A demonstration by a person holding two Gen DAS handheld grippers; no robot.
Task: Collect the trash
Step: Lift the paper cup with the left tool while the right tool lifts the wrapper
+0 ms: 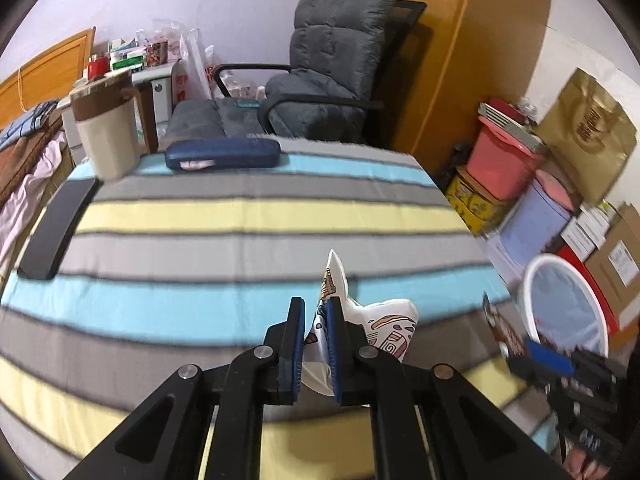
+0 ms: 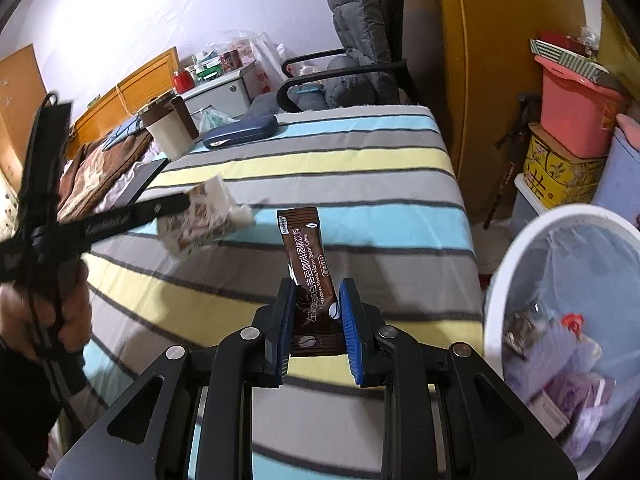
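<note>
At lower right of both views waits the bin (image 2: 560,280) — keep your left gripper (image 1: 316,344) clenched on the white wrapper (image 1: 384,324), right gripper (image 2: 316,320) clamped on the coffee sachet (image 2: 308,264) — release only above its rim.

two wrist views, angled down (close), sharing striped table (image 1: 240,216)

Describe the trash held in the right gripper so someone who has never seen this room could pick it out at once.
Start at the striped tablecloth and come to its near end, beside the white bin. There the right gripper is shut on a coffee sachet, standing upright. It is a narrow dark brown stick with white lettering, unlike the crumpled white patterned wrapper in the left gripper.
</note>
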